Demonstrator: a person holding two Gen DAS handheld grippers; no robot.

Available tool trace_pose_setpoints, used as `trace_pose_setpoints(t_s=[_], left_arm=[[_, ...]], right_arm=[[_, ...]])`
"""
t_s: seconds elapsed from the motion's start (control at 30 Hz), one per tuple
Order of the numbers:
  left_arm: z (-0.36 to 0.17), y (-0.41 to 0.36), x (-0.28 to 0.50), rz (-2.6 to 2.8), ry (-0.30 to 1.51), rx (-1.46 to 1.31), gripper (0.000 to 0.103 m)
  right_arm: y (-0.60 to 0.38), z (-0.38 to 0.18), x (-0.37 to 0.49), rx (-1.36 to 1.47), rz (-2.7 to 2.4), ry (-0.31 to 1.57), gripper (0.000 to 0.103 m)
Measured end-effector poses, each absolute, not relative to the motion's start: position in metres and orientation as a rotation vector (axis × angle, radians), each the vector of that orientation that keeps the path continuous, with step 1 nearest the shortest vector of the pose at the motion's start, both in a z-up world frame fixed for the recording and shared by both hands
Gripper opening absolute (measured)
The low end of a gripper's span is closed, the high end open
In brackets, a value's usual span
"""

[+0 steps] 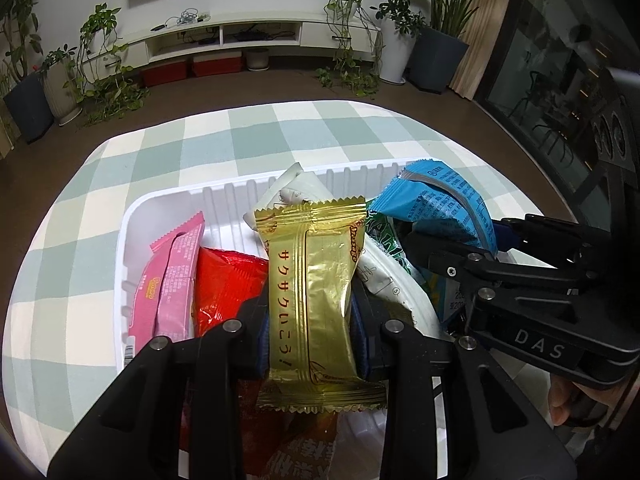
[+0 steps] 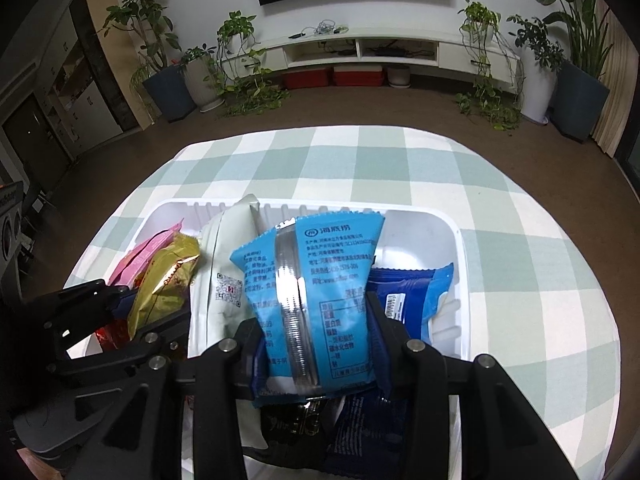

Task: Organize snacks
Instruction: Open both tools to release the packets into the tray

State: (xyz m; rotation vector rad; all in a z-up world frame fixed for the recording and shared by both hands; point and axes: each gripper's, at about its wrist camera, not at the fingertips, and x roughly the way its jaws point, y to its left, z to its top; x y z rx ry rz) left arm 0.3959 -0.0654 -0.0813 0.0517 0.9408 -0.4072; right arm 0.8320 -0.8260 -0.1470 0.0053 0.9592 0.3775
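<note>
A white ribbed tray (image 1: 224,200) (image 2: 452,232) on the checked cloth holds several snack packets. My left gripper (image 1: 312,312) is shut on a gold packet (image 1: 312,280), held upright over the tray's middle; the same gold packet (image 2: 160,292) shows at the left in the right wrist view. My right gripper (image 2: 316,320) is shut on a light blue packet (image 2: 320,280), also upright over the tray; in the left wrist view this blue packet (image 1: 440,200) and the right gripper (image 1: 452,248) are at the right. A pink packet (image 1: 168,280), a red packet (image 1: 228,284) and a white packet (image 2: 224,280) lie in the tray.
A dark blue packet (image 2: 404,296) lies in the tray's right part. The round table with its green and white checked cloth (image 1: 280,132) extends beyond the tray. Behind it are brown floor, potted plants (image 2: 168,80) and a white TV shelf (image 2: 360,48).
</note>
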Motion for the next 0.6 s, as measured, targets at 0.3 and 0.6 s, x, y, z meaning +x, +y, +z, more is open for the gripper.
trace_pose_setpoints(t_s=[0.3,0.6], left_arm=[[-0.055,-0.055,0.378,-0.383,0.873,0.055,0.066],[-0.021,-0.044,0.344,-0.385,0.814,0.039,0.081]], right_arm=[[-0.823,-0.127,0.821,-0.053,0.355,0.906,0.050],[-0.835,-0.092,0.790,-0.041,0.330,0.823,0.065]])
